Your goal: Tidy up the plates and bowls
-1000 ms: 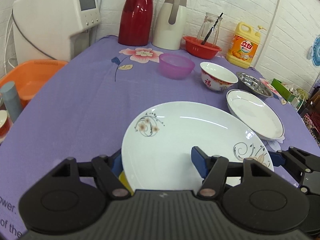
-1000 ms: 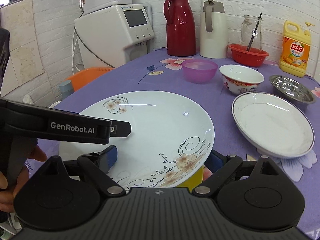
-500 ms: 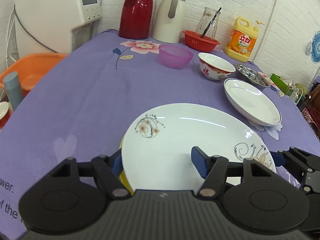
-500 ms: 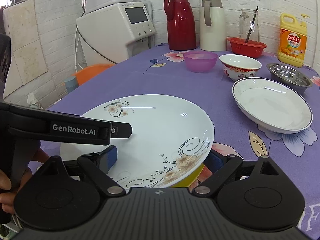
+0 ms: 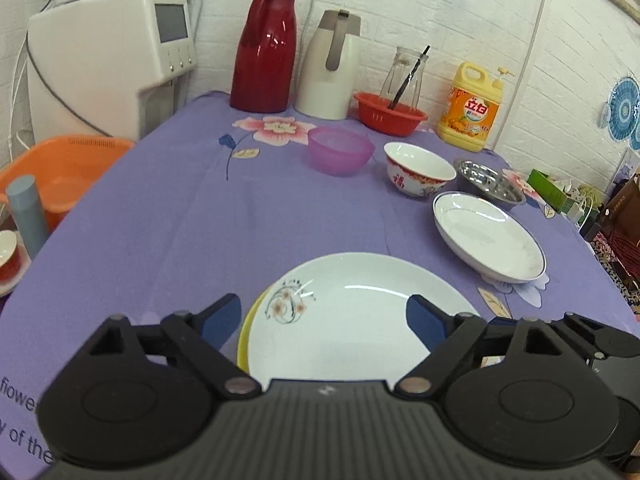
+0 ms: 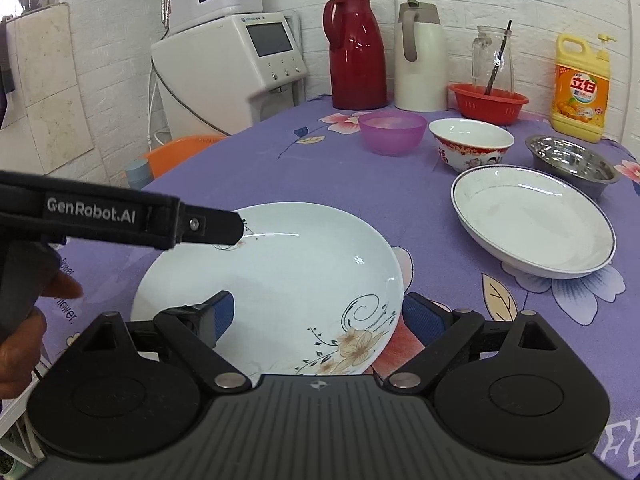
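A white floral plate (image 5: 360,320) lies on a yellow plate (image 5: 245,340) on the purple tablecloth near the front edge; it also shows in the right wrist view (image 6: 280,280). My left gripper (image 5: 324,320) is open, its blue pads wide apart over the plate's near rim. My right gripper (image 6: 316,316) is open too, straddling the plate's near right rim. A second white plate (image 5: 488,236) with a blue rim lies to the right. A pink plastic bowl (image 5: 340,154), a red-patterned china bowl (image 5: 418,172) and a steel bowl (image 5: 490,184) sit behind.
At the back stand a red thermos (image 5: 266,48), a white jug (image 5: 332,66), a red basket (image 5: 390,114) with a glass bottle, and a yellow detergent bottle (image 5: 474,106). A water dispenser (image 5: 108,60) and an orange basin (image 5: 60,168) are left of the table.
Both grippers have opened and let go of the floral plate, which now rests lower on the yellow plate. Both cameras have pulled back and up a little.
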Tool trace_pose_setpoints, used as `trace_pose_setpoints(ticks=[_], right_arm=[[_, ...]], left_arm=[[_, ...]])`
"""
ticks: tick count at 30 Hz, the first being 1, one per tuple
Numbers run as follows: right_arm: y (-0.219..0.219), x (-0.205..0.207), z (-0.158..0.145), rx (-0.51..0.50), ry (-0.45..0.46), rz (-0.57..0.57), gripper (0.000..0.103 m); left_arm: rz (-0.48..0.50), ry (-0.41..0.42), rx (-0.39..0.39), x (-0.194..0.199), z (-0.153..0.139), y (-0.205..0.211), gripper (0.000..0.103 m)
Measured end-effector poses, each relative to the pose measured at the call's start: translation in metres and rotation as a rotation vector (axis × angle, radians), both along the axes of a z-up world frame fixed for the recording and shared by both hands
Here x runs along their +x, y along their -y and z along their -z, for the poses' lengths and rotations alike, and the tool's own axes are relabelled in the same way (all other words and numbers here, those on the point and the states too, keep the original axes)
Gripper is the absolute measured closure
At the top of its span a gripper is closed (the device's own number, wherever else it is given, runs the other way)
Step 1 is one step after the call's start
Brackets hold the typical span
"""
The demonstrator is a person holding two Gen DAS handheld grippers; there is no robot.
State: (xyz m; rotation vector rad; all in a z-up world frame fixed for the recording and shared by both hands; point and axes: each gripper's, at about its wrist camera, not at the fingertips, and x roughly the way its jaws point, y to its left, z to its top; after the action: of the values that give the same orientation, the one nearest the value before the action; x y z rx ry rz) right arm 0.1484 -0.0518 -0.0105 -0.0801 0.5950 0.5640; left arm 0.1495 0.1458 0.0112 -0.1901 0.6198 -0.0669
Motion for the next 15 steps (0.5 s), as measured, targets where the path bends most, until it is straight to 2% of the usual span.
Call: trace_pose_setpoints(ticks=[5, 15], right_arm=[[0.011, -0.001, -0.011, 0.020, 0.052, 0.036, 0.000], [0.069, 0.015, -0.011, 0.052, 0.020, 0.209, 0.000]], left_arm=[[0.001, 0.011, 0.017, 0.009, -0.008, 0.007, 0.013], [0.038, -0.019, 0.028, 0.049, -0.007, 0.046, 0.011]])
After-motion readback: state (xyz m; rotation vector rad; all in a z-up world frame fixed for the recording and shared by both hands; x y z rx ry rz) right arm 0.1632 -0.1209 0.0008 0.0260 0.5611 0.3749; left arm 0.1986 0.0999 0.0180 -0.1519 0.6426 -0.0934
